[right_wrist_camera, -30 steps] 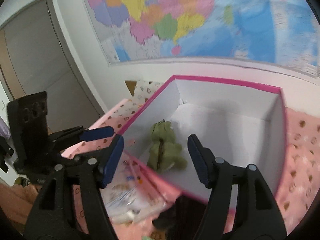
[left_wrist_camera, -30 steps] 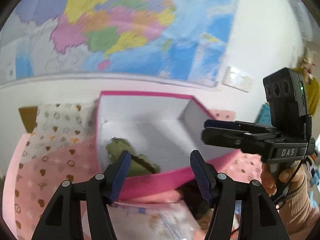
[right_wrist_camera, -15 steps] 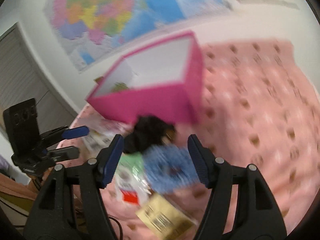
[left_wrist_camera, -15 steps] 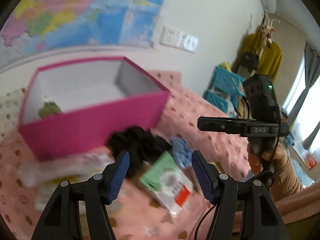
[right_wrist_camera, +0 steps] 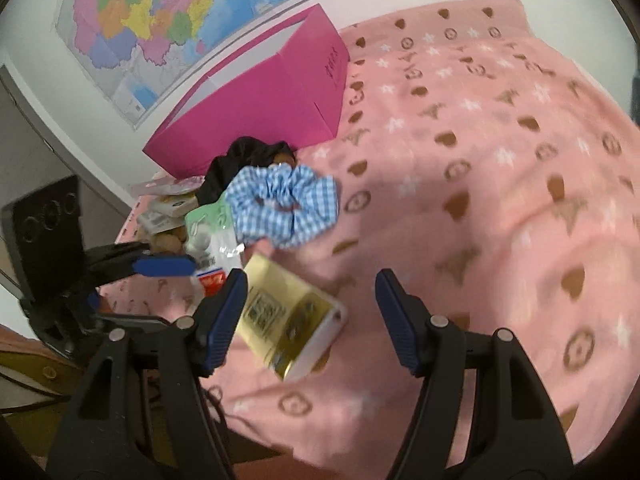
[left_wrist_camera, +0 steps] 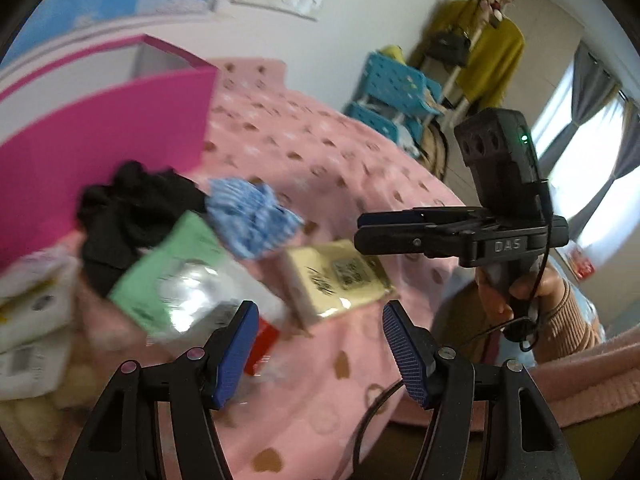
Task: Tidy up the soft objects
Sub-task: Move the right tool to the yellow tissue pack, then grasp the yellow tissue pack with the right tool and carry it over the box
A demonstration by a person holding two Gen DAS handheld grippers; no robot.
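Note:
A blue-and-white checked scrunchie (right_wrist_camera: 282, 206) (left_wrist_camera: 252, 216) lies on the pink bedspread (right_wrist_camera: 480, 160), with a black soft item (right_wrist_camera: 244, 160) (left_wrist_camera: 132, 212) behind it against the pink box (right_wrist_camera: 260, 108) (left_wrist_camera: 100, 136). A yellow tissue pack (right_wrist_camera: 288, 320) (left_wrist_camera: 340, 280) and a green-and-white packet (left_wrist_camera: 180, 284) (right_wrist_camera: 208, 232) lie nearer. My right gripper (right_wrist_camera: 310, 320) stands open above the yellow pack, nothing between its fingers. My left gripper (left_wrist_camera: 318, 352) is open too, over the bedspread near the green packet. Each gripper shows in the other's view.
White packets (left_wrist_camera: 28, 320) pile at the left of the bed. A wall map (right_wrist_camera: 172, 20) hangs behind the box. Blue crates (left_wrist_camera: 396, 92) and a clothes rack with yellow garments (left_wrist_camera: 488, 52) stand beyond the bed. A curtained window (left_wrist_camera: 592, 168) is at right.
Both grippers swung away from the box's inside and dropped toward the loose items on the bedspread. The green plush in the box is out of sight now. Jaw widths look the same.

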